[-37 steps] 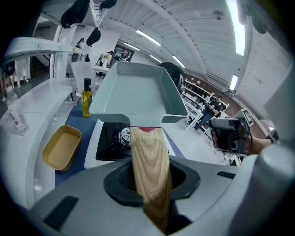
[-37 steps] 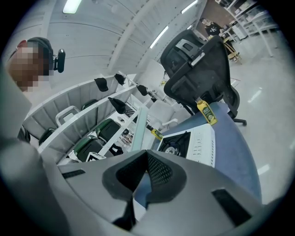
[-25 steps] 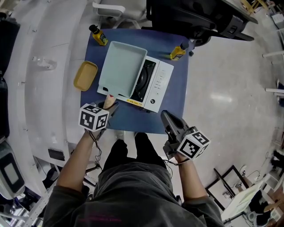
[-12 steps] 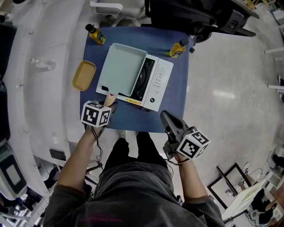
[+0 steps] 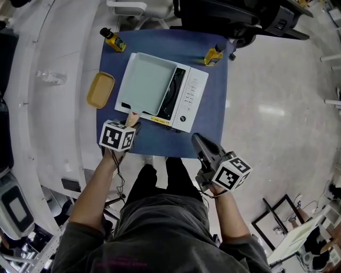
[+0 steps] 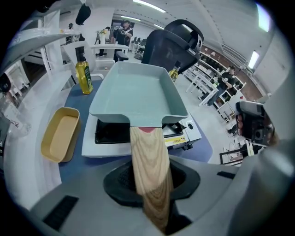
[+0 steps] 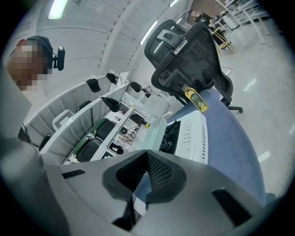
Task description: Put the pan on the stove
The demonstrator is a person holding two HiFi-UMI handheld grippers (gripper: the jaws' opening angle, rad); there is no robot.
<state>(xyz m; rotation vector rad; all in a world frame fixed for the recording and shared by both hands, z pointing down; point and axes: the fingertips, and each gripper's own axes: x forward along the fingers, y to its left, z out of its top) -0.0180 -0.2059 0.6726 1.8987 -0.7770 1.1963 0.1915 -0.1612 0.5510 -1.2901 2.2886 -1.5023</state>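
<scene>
Pale flooring is showing around a blue-topped bench [image 5: 213, 114], where a white tabletop stove [image 5: 193, 98] is sitting near the middle. The pale green rectangular pan [image 5: 148, 82] is lying over the stove's left part and covering most of the black burner area. Its wooden handle [image 5: 131, 118] is sticking out past the stove's near edge. Whether its base is resting on the burner or hanging just above it is not showing clearly. The left gripper [image 6: 154, 182] is pointing steeply down and pinching that handle between its fingers [image 6: 117, 177]. The right gripper [image 5: 198, 139] is hovering off the bench's near right edge, its fingers pressed together on nothing. A yellow tray [image 5: 102, 89] is lying at the blue top's left edge, beside the stove. An oil bottle [image 5: 114, 40] is standing at the far left corner and a second bottle [image 5: 214, 55] at the far right, with a black office chair [image 5: 224, 16] just beyond.
</scene>
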